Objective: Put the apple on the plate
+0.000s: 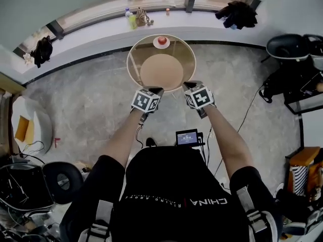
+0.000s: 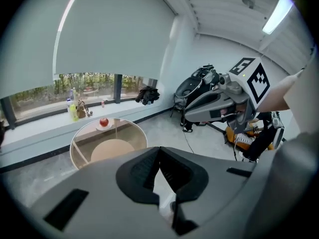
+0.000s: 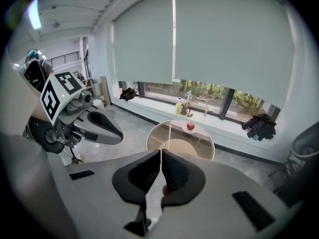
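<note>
Pressed together and empty, the jaws of the left gripper meet at their tips, and the jaws of the right gripper likewise close on nothing. In the head view both grippers sit side by side at centre frame, at the near rim of a round glass-topped table with a pale wooden rim. A red apple rests on a small white plate at the table's far edge, upper centre, well apart from both grippers. A tan round disc shows beneath the glass. Beyond, a pale window ledge carries bottles and a dark garment.
</note>
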A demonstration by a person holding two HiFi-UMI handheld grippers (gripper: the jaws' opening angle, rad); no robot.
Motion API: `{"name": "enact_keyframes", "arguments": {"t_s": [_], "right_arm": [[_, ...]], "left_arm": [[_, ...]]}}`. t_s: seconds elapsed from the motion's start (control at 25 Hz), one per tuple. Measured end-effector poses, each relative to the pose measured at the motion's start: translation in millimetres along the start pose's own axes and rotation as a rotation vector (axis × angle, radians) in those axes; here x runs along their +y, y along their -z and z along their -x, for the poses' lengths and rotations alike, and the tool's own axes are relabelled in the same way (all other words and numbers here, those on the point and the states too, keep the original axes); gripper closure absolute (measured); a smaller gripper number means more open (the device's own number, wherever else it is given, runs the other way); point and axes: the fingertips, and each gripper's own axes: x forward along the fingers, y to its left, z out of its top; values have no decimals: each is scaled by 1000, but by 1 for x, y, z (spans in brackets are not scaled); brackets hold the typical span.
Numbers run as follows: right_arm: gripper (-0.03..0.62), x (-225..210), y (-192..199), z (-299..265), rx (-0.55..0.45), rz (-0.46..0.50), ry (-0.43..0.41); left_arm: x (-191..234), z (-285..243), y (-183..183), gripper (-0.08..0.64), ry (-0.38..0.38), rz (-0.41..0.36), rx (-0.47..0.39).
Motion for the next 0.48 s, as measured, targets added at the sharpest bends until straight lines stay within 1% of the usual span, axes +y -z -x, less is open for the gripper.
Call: {"name": "enact_keyframes", "arguments": {"t_s": [0.08, 0.12, 0.36, 0.48], "right_arm": [[557, 0, -2, 1, -17, -2, -13], [557, 0, -2, 2, -22, -5, -14], [557, -1, 0, -2, -29, -12, -40], [557, 11, -5, -10, -18, 22, -62]], "left_arm": [[-4, 0, -6, 543, -9, -14, 3], [-4, 1, -8, 543, -16, -7, -1], [6, 11, -14, 543, -52, 119, -38], [17, 22, -14, 543, -53, 166, -48]]}}
